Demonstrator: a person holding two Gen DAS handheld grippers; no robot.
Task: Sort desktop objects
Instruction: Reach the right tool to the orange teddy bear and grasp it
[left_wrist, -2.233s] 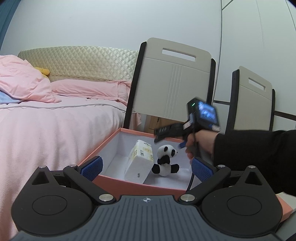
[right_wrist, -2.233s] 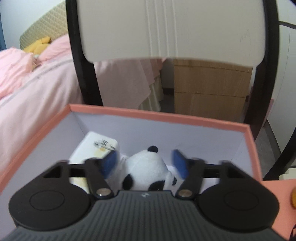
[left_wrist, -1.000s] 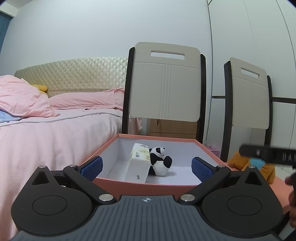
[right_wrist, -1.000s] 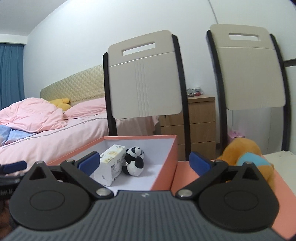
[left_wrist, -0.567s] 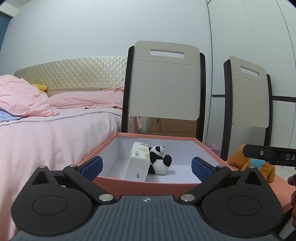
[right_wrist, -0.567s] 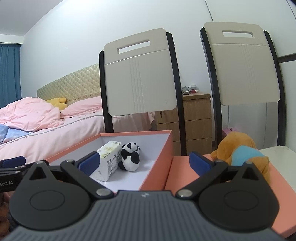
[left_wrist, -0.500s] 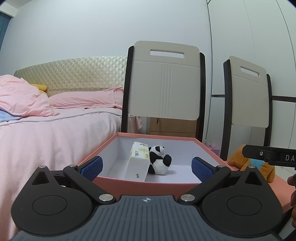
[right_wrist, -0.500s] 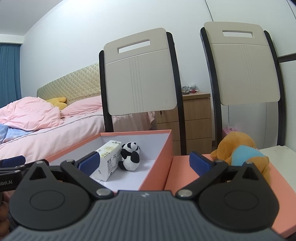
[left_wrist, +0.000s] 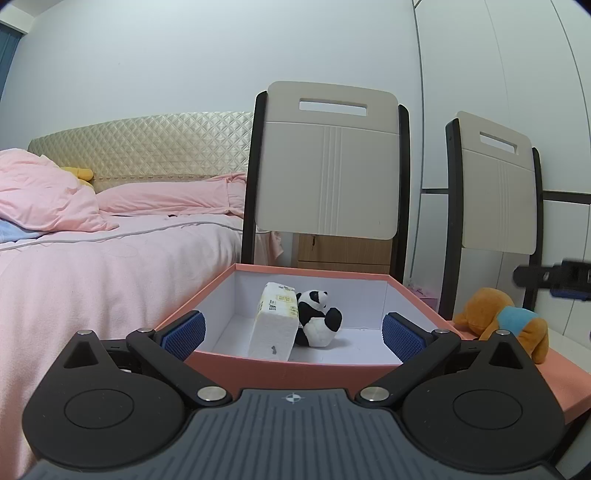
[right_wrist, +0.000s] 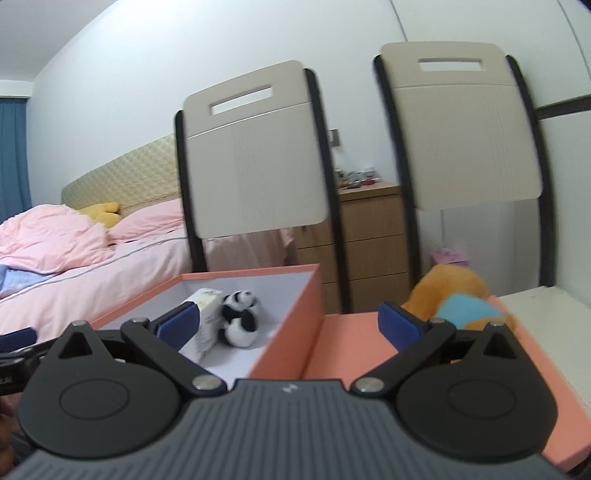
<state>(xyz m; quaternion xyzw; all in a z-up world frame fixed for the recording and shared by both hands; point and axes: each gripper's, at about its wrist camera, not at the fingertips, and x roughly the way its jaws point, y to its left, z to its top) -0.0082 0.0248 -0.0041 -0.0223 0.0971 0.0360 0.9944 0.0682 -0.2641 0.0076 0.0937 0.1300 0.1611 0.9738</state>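
An open pink box with a white inside holds a tissue pack and a small panda toy leaning beside it. The box, pack and panda also show in the right wrist view. An orange plush toy with a blue shirt lies on the pink lid to the right of the box; it also shows in the right wrist view. My left gripper is open and empty in front of the box. My right gripper is open and empty, near the box's right wall.
Two folding chairs stand behind the box. A bed with pink bedding is at the left. A wooden drawer unit stands behind the chairs. A white tabletop shows at the right.
My right gripper let go of the panda in the box, pulled back and out, and now swings right towards the orange plush. The left gripper has barely moved.
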